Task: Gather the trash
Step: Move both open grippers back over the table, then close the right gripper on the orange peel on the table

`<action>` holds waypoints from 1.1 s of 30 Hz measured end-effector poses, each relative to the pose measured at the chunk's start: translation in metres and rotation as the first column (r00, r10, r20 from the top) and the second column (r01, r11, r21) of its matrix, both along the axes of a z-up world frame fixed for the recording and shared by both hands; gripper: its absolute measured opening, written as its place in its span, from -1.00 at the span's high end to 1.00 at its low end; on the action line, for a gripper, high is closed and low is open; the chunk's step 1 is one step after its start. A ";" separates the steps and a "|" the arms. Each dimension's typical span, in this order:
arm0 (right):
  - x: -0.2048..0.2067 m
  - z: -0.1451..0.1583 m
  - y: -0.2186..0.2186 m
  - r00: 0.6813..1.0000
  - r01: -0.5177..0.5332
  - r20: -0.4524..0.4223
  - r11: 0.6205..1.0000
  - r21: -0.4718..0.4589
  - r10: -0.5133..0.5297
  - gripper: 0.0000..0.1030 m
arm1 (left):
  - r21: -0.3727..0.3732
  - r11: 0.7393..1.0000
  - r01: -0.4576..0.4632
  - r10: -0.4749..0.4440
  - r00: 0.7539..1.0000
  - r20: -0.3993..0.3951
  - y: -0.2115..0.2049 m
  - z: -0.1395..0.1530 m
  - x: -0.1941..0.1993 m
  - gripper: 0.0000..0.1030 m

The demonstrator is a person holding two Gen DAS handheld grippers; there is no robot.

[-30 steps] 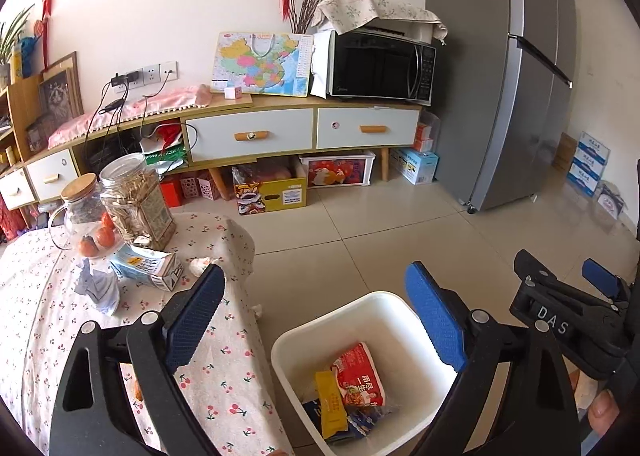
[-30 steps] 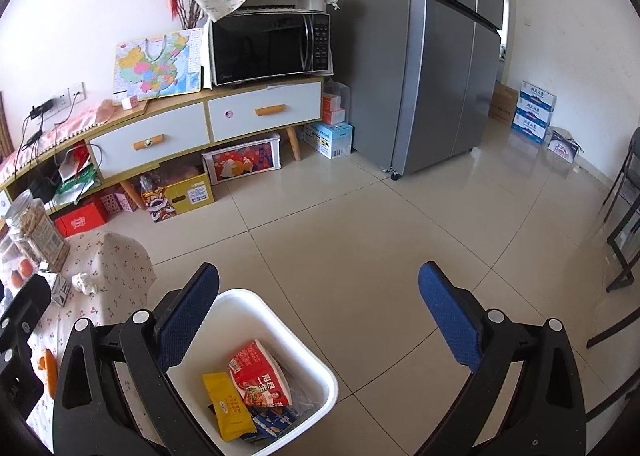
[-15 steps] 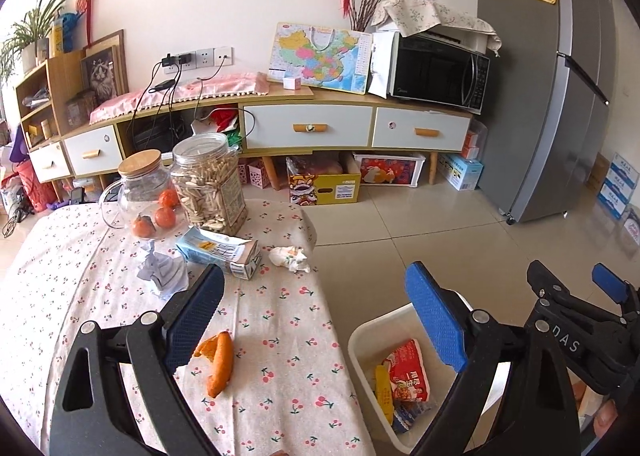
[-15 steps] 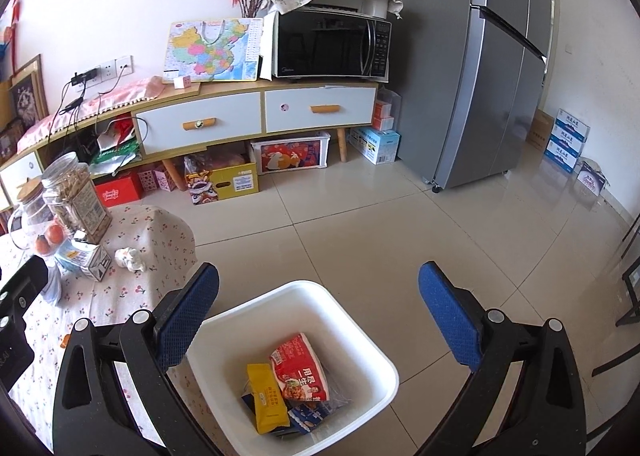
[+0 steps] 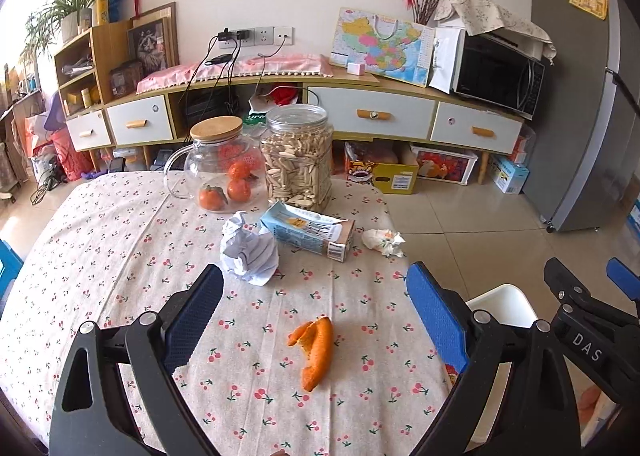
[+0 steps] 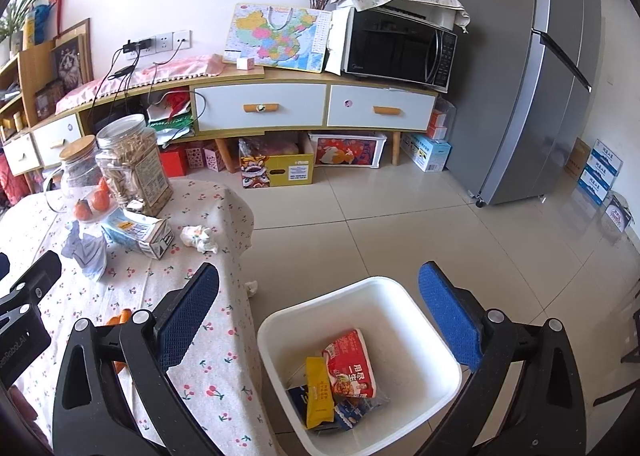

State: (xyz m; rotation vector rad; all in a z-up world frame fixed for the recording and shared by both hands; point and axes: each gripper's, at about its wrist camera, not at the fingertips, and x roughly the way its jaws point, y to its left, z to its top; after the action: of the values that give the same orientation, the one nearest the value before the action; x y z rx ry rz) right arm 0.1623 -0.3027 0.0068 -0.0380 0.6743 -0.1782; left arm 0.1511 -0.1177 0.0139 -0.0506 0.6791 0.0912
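Trash left on cherry-print tablecloth table (image 5: 120, 240): curled orange peel strip (image 5: 314, 350) nearest, crumpled white paper ball (image 5: 249, 252) further back, flattened pale-blue drink carton (image 5: 308, 232) beside it, small wadded white tissue (image 5: 383, 242) near tbl edge. Already binned in white square plastic bin (image 6: 432, 336) on floor by tbl: red snack packet (image 6: 352, 364), yellow wrapper (image 6: 319, 392), some blue packaging under them. Change vs 1 s ago: left wrist view swung off bin and onto tabletop, peel now framed between pads; right view shifted too, bin more central, tbl corner showing. Means prob. a drop cycle finished and next pick starting, peel the likely target. Left gripper (image 5: 316, 320) spread wide, empty, above tbl w/ peel just ahead. Right gripper (image 6: 320, 320) also spread, empty, hovering over bin rim area. Glass jug w/ bamboo lid holding tangerines (image 5: 214, 163) and clear plastic jar of seeds (image 5: 298, 155) at back, not trash by the look, leave alone. Also one tiny white scrap (image 6: 251, 287) on floor tiles by tbl cloth, easy to miss. Roughly halfway thru by count.
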 end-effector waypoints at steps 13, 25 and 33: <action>0.028 -0.034 0.089 0.981 -0.138 -0.135 0.990 0.014 0.139 -0.86 | -0.001 0.993 -0.117 0.117 0.992 -0.040 0.082 -0.019 -0.004 -0.75; 0.048 -0.084 0.153 0.923 -0.231 -0.304 0.971 0.058 0.238 -0.86 | -0.048 0.973 -0.224 0.219 0.972 -0.084 0.155 -0.040 -0.009 -0.75; 0.062 -0.119 0.172 0.870 -0.228 -0.419 0.966 0.124 0.259 -0.65 | -0.095 0.966 -0.242 0.230 0.966 -0.116 0.178 -0.050 -0.008 -0.75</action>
State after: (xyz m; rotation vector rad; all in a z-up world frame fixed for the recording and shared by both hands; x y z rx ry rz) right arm 0.2245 -0.1305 -0.1118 -0.0964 1.1136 0.1048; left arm 0.1436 0.0607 -0.0357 -0.2331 0.7802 0.2882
